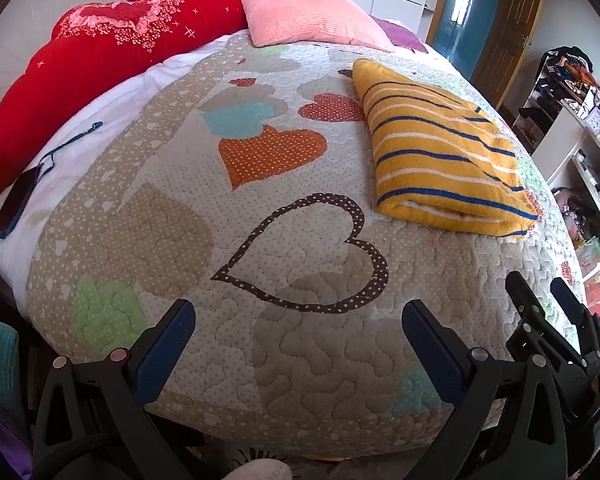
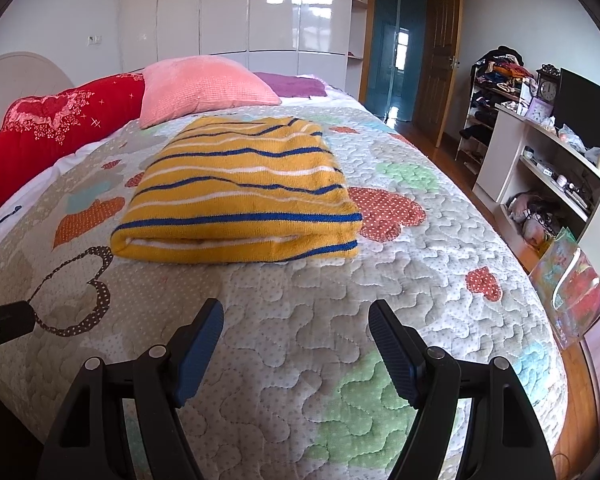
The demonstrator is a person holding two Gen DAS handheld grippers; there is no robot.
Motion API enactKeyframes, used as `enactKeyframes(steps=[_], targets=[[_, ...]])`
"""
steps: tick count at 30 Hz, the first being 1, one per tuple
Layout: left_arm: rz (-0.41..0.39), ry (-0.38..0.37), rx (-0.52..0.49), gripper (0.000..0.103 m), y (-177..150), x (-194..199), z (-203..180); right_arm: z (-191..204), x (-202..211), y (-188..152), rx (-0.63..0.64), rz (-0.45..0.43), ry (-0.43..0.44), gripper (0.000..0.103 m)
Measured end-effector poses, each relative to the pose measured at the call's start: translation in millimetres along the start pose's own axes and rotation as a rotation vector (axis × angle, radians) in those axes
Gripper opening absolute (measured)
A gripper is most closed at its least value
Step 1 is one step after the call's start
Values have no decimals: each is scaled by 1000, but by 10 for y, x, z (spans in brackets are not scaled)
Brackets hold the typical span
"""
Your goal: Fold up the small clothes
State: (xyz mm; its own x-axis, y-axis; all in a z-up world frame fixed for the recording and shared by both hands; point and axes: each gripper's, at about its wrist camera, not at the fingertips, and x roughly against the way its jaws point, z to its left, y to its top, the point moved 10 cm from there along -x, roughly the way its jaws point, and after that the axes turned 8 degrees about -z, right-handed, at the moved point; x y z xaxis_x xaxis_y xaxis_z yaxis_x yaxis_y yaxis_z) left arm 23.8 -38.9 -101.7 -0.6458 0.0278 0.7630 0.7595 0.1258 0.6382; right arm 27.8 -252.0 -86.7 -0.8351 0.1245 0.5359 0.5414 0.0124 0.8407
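Both grippers are wide apart and hold nothing. Left gripper [image 1: 299,320] hangs over the near edge of the bed, above a brown dotted heart outline [image 1: 312,256]. Right gripper [image 2: 296,320] hangs over the quilt [image 2: 300,360] too, just in front of the sweater [image 2: 240,192]. Each has black plastic arms and dark blue ribbed pads [image 2: 392,356].

The sweater is folded into a thick, soft square. It is fuzzy yellow knit with blue and white stripes. It lies flat on the quilt, in the middle of the bed, with its folded edge facing the grippers.

The quilt is puffy, stitched in wavy lines, with dotted hearts in orange, red, green and blue. Behind the sweater is a pink fluffy pillow [image 2: 204,88] and a long red cushion [image 1: 100,52] with pale flowers. A dark phone [image 1: 18,200] with a blue cord lies on the white sheet at the left. On the right stand white shelves [image 2: 540,168] full of small things, with a clock [image 2: 548,86] on top. No writing can be read.
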Motion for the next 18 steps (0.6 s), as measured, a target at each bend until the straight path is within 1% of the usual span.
enactKeyframes(steps=[11,18], targets=[[16,-10,-7,103,-36,-27,-40,41,-6,-12,15,1,15,79],[28,-12,-2,103,-48,-60,-37,35,11,19,7,-23,7,80]])
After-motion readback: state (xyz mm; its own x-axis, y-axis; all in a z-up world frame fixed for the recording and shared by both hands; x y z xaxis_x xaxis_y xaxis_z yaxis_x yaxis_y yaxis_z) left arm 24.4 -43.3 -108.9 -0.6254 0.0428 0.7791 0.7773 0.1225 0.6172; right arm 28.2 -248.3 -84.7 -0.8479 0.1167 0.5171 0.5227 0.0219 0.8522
